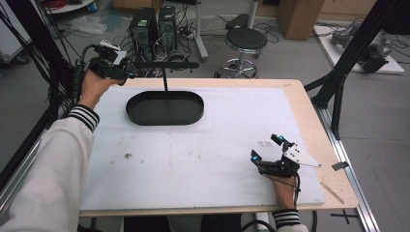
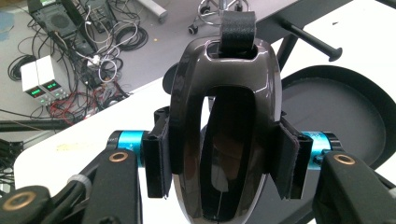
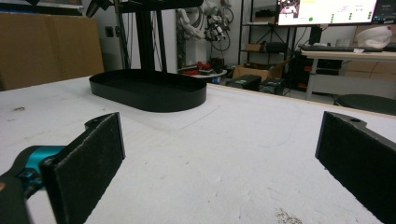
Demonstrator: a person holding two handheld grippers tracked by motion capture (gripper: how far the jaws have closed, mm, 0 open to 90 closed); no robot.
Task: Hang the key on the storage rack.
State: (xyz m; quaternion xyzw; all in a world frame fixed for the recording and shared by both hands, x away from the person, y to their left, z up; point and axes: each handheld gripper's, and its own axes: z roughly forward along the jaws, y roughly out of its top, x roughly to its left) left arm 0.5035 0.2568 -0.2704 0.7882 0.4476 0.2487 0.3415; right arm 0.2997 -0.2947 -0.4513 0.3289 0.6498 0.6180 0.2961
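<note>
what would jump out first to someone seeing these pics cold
First, the glossy dark oval object clamped in the left tongs, raised past the table's far left corner. Next, the black oval tray with its T-shaped stand on the white mat, far left of centre. The right tongs rest open near the front right.

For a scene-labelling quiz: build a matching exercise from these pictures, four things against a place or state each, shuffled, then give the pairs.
Things:
1. left claw
2. right claw
3. black oval metal tray
4. round black stool

States:
A. on the floor beyond the table
B. open, nothing between its jaws
C. on the white table cover, far left part
D. shut on a glossy dark oval shell with a black strap

Pairs: 1-D, 2-B, 3-C, 4-A
</note>
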